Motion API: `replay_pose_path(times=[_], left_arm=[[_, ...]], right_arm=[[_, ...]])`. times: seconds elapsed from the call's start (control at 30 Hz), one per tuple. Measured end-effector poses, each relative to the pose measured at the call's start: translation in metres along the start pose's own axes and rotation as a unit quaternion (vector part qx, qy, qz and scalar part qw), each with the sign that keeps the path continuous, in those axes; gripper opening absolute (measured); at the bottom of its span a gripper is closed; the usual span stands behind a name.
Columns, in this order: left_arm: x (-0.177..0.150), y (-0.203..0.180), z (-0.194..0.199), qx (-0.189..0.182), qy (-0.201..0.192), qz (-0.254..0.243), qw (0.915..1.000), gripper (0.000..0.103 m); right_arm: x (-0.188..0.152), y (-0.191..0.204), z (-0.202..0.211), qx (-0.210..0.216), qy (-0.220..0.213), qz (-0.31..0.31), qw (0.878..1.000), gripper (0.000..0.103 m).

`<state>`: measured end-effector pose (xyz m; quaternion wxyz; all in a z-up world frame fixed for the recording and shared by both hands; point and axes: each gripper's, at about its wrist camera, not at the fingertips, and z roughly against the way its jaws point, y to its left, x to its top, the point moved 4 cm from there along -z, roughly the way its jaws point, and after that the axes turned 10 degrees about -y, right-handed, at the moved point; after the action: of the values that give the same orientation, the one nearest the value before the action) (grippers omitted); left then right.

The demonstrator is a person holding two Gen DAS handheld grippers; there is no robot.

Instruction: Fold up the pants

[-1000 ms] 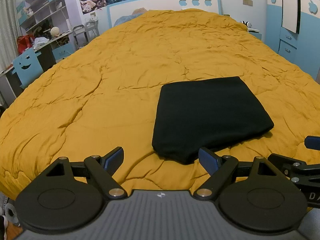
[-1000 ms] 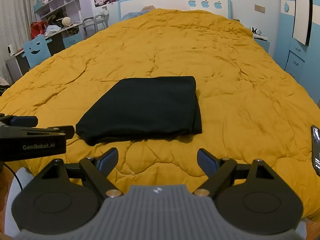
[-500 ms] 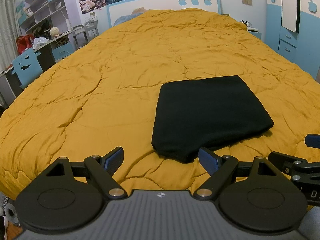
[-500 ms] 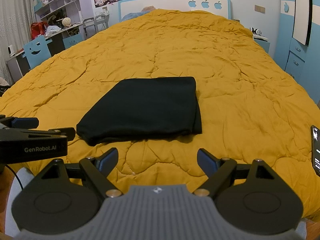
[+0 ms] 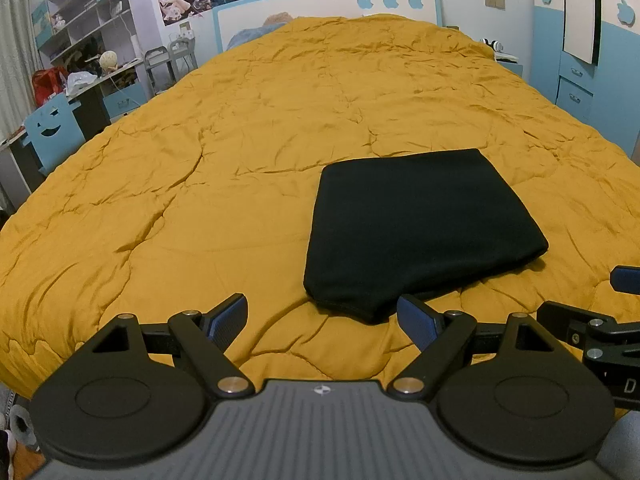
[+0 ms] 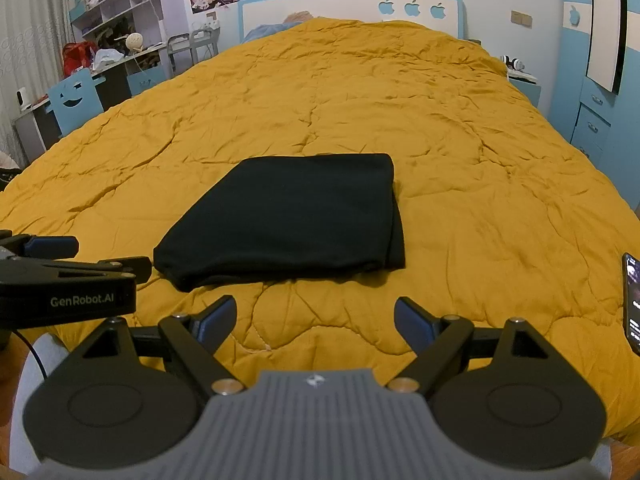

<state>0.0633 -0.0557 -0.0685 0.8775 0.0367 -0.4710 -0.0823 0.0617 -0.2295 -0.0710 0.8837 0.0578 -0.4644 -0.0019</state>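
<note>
The left claw [image 5: 322,318] and the right claw [image 6: 314,320] are held spread and empty above the bed's near edge. The folded black pants [image 6: 288,216] lie flat on the yellow quilt [image 6: 460,152], just beyond. A phone [image 6: 632,304] is cut off at the right.

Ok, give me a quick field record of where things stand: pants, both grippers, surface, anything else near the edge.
pants: black pants, folded into a compact rectangle, lying flat
surface: mustard-yellow quilt on the bed
left gripper: open, empty, short of the pants' near edge
right gripper: open, empty, short of the pants
contact: neither gripper touches the pants
other: phone on the quilt at the right edge of the right wrist view
</note>
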Motion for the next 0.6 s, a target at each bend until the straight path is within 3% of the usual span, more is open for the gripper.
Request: replay_pose_path(times=[0.6], left_arm=[[0.0003,-0.0002,0.0005,0.000,0.000,0.000,1.0000,0.099]], right_arm=[[0.0009,-0.0012,0.0003,0.002,0.002,0.000,1.000,0.082]])
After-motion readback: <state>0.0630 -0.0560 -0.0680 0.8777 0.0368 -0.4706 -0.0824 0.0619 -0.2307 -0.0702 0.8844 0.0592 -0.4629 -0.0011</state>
